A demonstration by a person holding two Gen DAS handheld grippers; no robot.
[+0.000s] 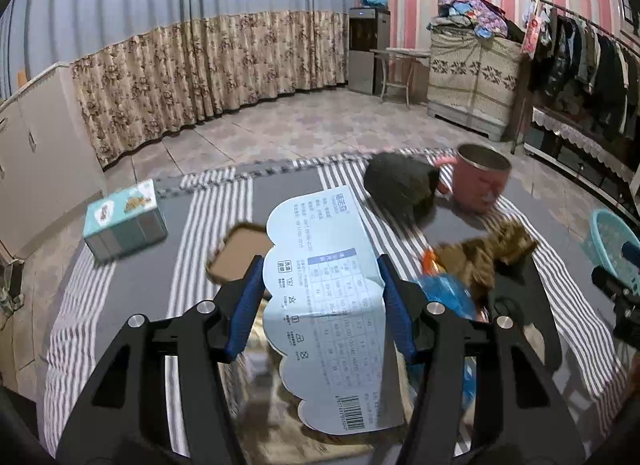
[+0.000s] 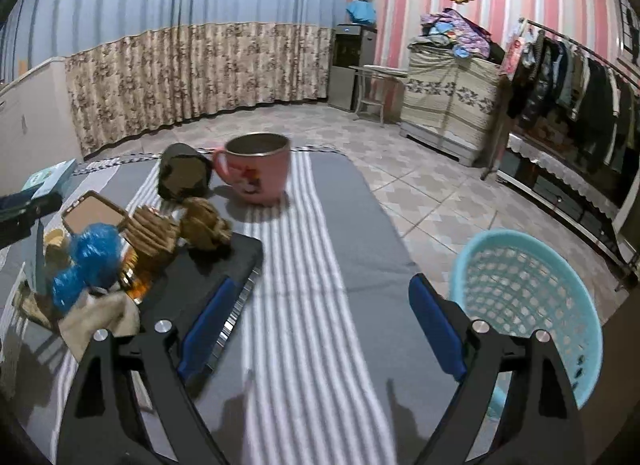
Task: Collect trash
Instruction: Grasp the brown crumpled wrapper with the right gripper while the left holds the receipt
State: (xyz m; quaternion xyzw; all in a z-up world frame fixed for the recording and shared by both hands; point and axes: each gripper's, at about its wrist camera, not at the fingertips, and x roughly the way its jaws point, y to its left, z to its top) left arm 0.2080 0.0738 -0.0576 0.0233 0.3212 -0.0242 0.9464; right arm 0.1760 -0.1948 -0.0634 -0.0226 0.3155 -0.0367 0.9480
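My left gripper (image 1: pixel 320 289) is shut on a light blue printed card (image 1: pixel 328 305) with a barcode and holds it above the striped mat (image 1: pixel 208 233). Under and right of it lies a heap of trash: blue crumpled plastic (image 1: pixel 444 293) and brown crumpled paper (image 1: pixel 492 253). In the right wrist view the same heap shows at the left, with blue plastic balls (image 2: pixel 94 249) and brown paper (image 2: pixel 204 225). My right gripper (image 2: pixel 320 305) is open and empty over the mat (image 2: pixel 304 265). A light blue plastic basket (image 2: pixel 528 297) stands on the floor at its right.
A pink mug (image 2: pixel 258 169) and a dark crumpled object (image 2: pixel 184 173) sit at the mat's far end. A teal tissue box (image 1: pixel 124 221) lies at the left. A brown cardboard tray (image 1: pixel 240 253) and a black flat device (image 2: pixel 200 277) lie by the heap. Furniture lines the walls.
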